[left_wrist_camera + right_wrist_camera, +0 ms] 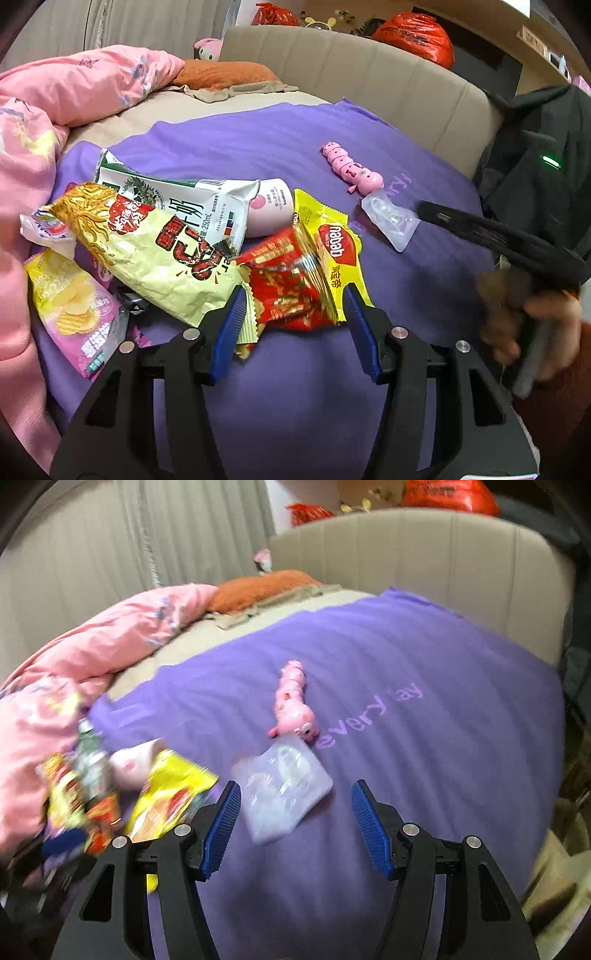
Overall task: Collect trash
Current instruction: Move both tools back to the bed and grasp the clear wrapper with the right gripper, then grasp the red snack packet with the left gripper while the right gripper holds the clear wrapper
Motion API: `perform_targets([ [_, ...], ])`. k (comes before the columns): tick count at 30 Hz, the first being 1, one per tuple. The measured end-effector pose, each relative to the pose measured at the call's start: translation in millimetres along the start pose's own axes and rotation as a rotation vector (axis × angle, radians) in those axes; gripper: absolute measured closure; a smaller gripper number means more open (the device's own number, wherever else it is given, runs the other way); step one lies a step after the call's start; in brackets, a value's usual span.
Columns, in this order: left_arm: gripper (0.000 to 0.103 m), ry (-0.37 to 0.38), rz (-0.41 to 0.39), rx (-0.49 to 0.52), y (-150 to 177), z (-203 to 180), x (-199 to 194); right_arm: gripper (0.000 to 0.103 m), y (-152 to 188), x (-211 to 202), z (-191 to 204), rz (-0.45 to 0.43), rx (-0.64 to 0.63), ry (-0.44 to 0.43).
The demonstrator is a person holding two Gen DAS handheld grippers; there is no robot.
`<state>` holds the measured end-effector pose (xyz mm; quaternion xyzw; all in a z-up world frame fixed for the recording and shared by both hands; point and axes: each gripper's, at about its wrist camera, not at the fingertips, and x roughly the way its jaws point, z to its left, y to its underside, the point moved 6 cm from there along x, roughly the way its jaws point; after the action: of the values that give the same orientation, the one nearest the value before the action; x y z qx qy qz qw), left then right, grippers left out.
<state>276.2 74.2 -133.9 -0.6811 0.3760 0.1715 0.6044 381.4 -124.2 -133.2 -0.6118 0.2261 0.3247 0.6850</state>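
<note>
While a purple blanket (pixel 295 398) covered the bed, the trash lay heaped on its left side beside a rumpled pink quilt (pixel 33 155). Going from the left in the left wrist view, a pink-and-yellow chip bag (pixel 74 314) lay flat at the edge of the heap, with a pale yellow noodle-snack bag (pixel 147 254) slanting over it; whether either bag held anything could not be told. Behind them rested a torn white-and-green milk carton (pixel 177 206), its top ripped open and its inside out of sight, and just past it a small white-and-pink bottle (pixel 271 208) lay on its side. Next came a crumpled red wrapper (pixel 284 288) overlapped by a yellow wafer wrapper (pixel 332 254). The left gripper (pixel 295 314) hung over these two with its jaws apart, the red wrapper lying between the blue pads (pixel 229 328) without being squeezed. Further right, apart from the heap, a clear plastic blister pack (pixel 284 794) lay on the blanket with molded hollows, its contents unclear, touching a pink caterpillar toy (pixel 293 705) behind it. The right gripper (pixel 295 827) hovered just short of that blister pack, its jaws spread wide with nothing between them. In the background, two red plastic bags (pixel 417 37) sat bulging beyond the beige headboard (pixel 369 74), tied shut.
</note>
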Motion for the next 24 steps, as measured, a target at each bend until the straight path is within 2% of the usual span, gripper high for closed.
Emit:
perform_targets([
  [3, 0.051, -0.001, -0.003, -0.002, -0.2, 1.3, -3.8, 0.048, -3.8, 33.1, -2.2, 0.060, 0.027, 0.006],
  [5, 0.051, 0.002, -0.008, -0.003, -1.0, 2.1, -6.2, 0.058, 0.2, 48.3, -2.1, 0.110, 0.015, 0.032],
  [6, 0.051, 0.005, -0.011, -0.005, -1.2, 2.9, -7.8, 0.060, 2.1, 50.1, -2.0, 0.113, 0.000, 0.048],
  [11, 0.051, 0.015, -0.020, -0.013, -3.3, 3.7, -11.8, 0.092, 8.4, 36.3, 3.6, 0.083, -0.065, 0.052],
  [14, 0.051, 0.017, -0.025, -0.012, -4.1, 2.6, -14.2, 0.097, 12.9, 22.6, 0.5, 0.073, -0.038, -0.003],
  [20, 0.051, 0.021, -0.031, -0.007, -5.1, 1.4, -16.8, 0.098, 27.7, -13.7, 1.3, 0.042, -0.015, -0.049],
  [24, 0.051, 0.068, -0.065, -0.010, -11.9, 3.6, -23.4, 0.098, 39.4, -42.2, 5.9, 0.009, -0.016, -0.069],
])
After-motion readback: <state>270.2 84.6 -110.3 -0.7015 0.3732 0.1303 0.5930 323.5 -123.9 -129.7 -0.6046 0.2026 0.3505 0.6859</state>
